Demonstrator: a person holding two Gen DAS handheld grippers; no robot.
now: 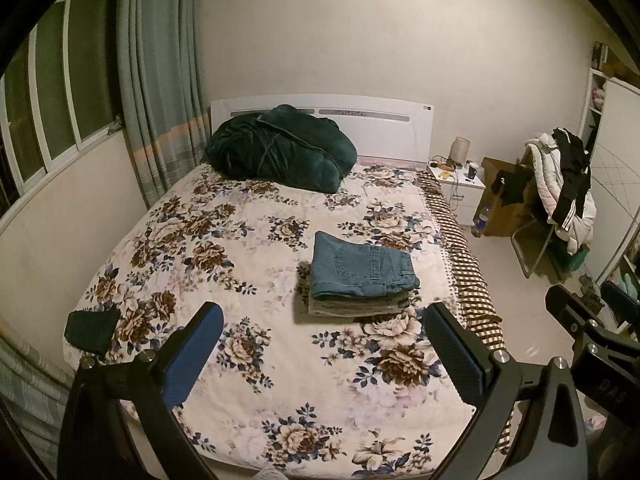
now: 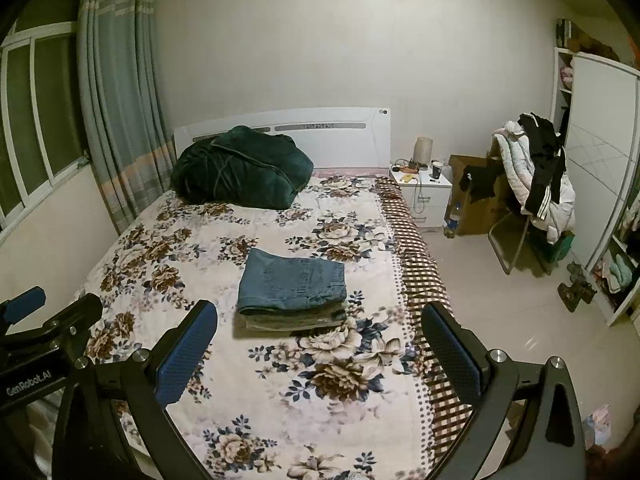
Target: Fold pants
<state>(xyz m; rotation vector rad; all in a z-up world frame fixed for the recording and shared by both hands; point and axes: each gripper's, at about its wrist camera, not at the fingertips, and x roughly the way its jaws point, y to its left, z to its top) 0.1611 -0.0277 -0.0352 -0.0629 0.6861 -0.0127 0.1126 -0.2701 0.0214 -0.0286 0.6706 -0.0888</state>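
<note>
two tools hang above the foot of the bed, both released and gripping nothing. the left tool point(image 1: 324, 356) has its blue-padded fingers point(image 1: 198, 354) spread wide over the flowered bedspread point(image 1: 224, 240); the right tool point(image 2: 320, 354) is spread just as wide beside it, over the bed's right edge. in the left view the right tool's black body shows at the far right; in the right view the left tool's body shows at the far left, with "genrobot.ai" printed on it in white.

ahead of both tools, well apart from the fingers, the folded blue jeans point(image 1: 362, 266) lie on top of a small stack of folded pants point(image 1: 356, 306), right of the bed's middle. a small dark cloth point(image 1: 91, 330) lies at the bed's near left corner. a dark green blanket point(image 1: 280, 148) is heaped against the white headboard point(image 1: 380, 120).

right of the bed, a white nightstand point(image 1: 464, 194) carries a pale jar point(image 1: 459, 152), a dark cup point(image 1: 473, 170) and some small items too tiny to name. a bottle point(image 1: 481, 216) stands on the floor just beside it, near a cardboard box point(image 1: 506, 208). a chair point(image 1: 548, 208) is piled with a white coat and black clothes. the open wardrobe point(image 2: 600, 160) holds clothes on its shelves. curtains point(image 1: 160, 80) hang by the window.
</note>
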